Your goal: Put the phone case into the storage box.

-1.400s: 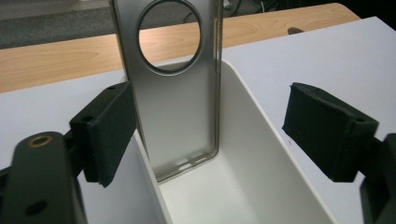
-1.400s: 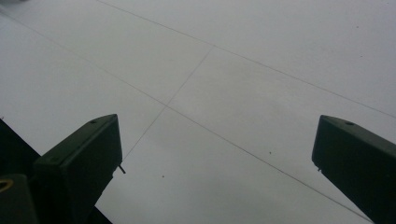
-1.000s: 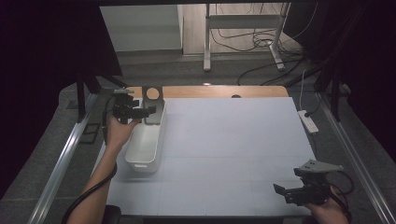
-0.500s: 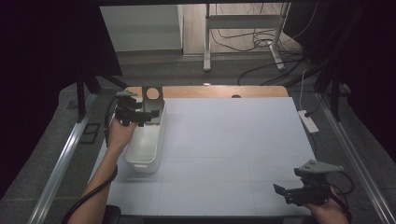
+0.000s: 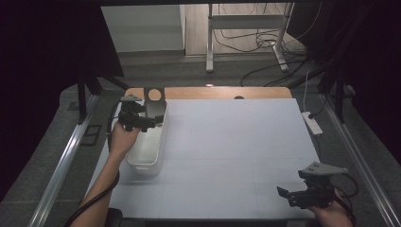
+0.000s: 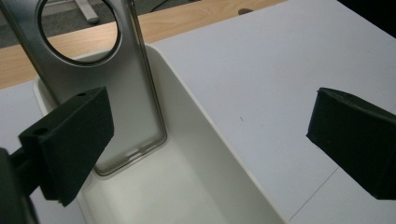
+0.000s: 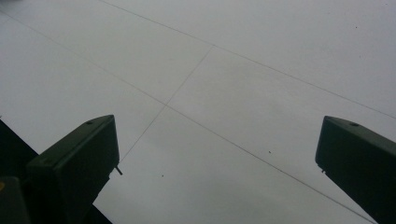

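Our left gripper has just opened its jaws, nothing between them; the grey ring-holed metal plate now leans inside the white plastic bin. Our right gripper waits open, well apart from the bin.

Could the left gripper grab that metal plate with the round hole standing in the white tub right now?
Probably yes. The left gripper hangs over the white tub with jaws wide apart, having just opened. The metal plate leans against the tub's far end right ahead, nothing between.
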`<state>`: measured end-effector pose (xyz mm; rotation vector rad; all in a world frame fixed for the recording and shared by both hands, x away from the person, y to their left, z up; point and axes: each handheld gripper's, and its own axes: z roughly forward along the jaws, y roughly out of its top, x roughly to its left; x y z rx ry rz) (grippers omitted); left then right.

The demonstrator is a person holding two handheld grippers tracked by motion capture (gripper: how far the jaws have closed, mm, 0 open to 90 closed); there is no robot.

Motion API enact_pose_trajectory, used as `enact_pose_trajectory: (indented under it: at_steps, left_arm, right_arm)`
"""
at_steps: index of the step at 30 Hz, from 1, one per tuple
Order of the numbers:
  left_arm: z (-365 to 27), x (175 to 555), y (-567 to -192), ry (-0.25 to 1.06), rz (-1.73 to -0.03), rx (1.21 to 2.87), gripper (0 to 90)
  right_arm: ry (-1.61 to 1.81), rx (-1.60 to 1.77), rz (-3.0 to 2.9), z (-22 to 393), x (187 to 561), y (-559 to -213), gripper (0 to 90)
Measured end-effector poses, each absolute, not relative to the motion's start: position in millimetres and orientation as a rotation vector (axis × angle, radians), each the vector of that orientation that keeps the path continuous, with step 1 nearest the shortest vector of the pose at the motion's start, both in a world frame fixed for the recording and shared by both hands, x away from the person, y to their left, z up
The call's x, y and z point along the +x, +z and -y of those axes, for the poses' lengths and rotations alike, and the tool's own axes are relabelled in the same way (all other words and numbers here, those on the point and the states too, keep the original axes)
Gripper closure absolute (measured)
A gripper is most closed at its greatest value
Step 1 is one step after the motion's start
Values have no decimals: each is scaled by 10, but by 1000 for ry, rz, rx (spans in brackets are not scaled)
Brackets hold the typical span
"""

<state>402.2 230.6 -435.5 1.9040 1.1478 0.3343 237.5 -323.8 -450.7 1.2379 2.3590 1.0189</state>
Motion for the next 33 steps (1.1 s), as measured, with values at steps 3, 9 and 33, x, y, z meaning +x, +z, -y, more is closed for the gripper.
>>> enact_pose_trajectory:
  at_steps: [3, 9, 33]
  left_arm:
    - [-2287, 3998, -4371, 343, -1142, 1901, 6]
    - [-2246, 3956, -4407, 352, -1132, 1920, 0]
    - [-2156, 3738, -4428, 374, -1106, 1959, 0]
  right_arm:
    - [1019, 1239, -2359, 3238, 2376, -4507, 1]
    - [1020, 1238, -2360, 3239, 2379, -4510, 1]
    - [1014, 1240, -2359, 3236, 2376, -4509, 0]
